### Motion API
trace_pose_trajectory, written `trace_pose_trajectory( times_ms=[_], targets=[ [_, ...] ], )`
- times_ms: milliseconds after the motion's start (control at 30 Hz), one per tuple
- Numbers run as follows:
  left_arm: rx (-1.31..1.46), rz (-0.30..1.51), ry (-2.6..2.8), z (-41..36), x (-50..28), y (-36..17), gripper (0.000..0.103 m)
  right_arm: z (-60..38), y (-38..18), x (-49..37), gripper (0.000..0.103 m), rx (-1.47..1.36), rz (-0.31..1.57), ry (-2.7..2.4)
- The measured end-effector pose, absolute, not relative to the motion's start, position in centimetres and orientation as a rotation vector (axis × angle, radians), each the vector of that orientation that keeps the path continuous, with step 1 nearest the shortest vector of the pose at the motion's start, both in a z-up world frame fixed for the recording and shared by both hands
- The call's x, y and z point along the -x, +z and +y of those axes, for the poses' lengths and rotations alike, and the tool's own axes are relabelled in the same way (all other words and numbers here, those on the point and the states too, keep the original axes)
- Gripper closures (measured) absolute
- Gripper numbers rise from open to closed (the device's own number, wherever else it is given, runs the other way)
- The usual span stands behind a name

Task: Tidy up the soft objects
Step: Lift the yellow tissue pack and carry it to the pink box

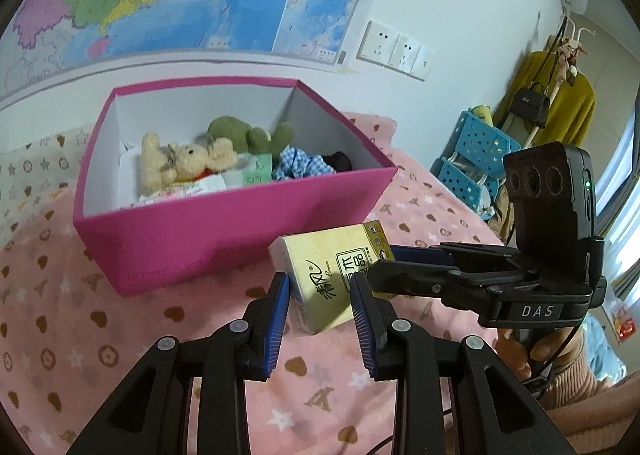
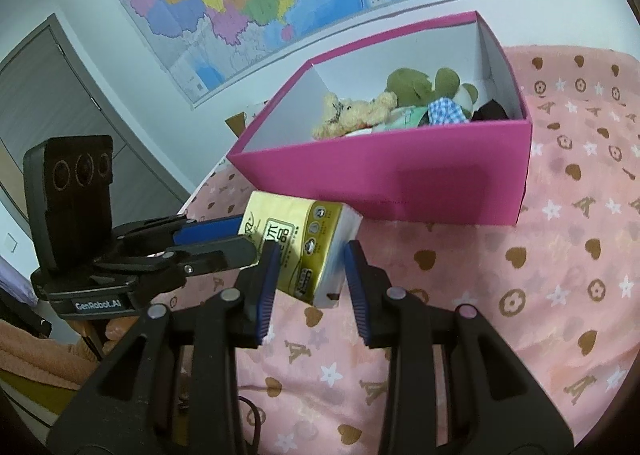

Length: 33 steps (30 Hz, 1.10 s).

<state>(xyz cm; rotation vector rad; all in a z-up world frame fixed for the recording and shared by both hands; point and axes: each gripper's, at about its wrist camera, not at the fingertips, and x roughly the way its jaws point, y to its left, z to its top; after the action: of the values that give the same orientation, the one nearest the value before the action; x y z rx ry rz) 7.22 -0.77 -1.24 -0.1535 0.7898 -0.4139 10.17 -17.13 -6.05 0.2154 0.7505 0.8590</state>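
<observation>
My left gripper (image 1: 320,315) has its jaws narrowly spread around the near end of the yellow plastic-wrapped tissue pack (image 1: 328,279); pads sit just beside its sides, contact I cannot tell. My right gripper (image 2: 310,279) brackets the pack's white end the same way, small gap visible at the right pad (image 2: 354,279), so not clamped. In each view the other gripper's fingers reach onto the pack from the side, so both tools crowd one object. The pack lies tilted on the pink patterned fleece blanket (image 1: 100,335), one corner near the front wall of the open magenta cardboard box (image 1: 224,239), just below its lower edge. Inside the box: cream plush bear (image 1: 180,163), green plush toy (image 1: 248,135), blue checked cloth (image 1: 296,163), dark item in the right corner. Open blanket lies right of the box in the right wrist view. Blue perforated plastic rack (image 1: 472,159) stands beyond the bed edge.
</observation>
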Motion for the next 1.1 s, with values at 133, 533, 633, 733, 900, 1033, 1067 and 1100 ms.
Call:
trace_pose_trajectory(
  times_ms=[133, 533, 633, 733, 900, 1033, 1067, 1100],
  targets=[
    [0.150, 0.780, -0.412, -0.7, -7.5, -0.9, 0.073, -17.2, -5.7, -10.3, 0.066, -0.215, 0.739, 0.854],
    [0.142, 0.754, -0.403, -0.8, -8.0, -0.1, 0.073, -17.5, -4.8, -10.4, 0.066, -0.212, 0.706, 0.858],
    [0.142, 0.751, -0.400, -0.8, -8.1, 0.0, 0.073, -17.5, -4.5, -10.5, 0.066, -0.211, 0.699, 0.860],
    [0.135, 0.746, -0.399, -0.9, -8.2, 0.2, 0.073, -17.4, -4.4, -10.7, 0.066, -0.210, 0.696, 0.861],
    [0.132, 0.739, -0.398, -0.8, -8.4, 0.4, 0.073, -17.5, -4.2, -10.8, 0.066, -0.210, 0.690, 0.863],
    [0.133, 0.734, -0.398, -0.8, -8.5, 0.5, 0.073, -17.5, -4.1, -11.0, 0.066, -0.211, 0.684, 0.868],
    [0.131, 0.732, -0.398, -0.8, -8.6, 0.5, 0.073, -17.5, -4.0, -11.0, 0.066, -0.210, 0.683, 0.867],
    [0.131, 0.731, -0.397, -0.8, -8.6, 0.6, 0.073, -17.5, -4.0, -11.0, 0.066, -0.210, 0.682, 0.866]
  ],
)
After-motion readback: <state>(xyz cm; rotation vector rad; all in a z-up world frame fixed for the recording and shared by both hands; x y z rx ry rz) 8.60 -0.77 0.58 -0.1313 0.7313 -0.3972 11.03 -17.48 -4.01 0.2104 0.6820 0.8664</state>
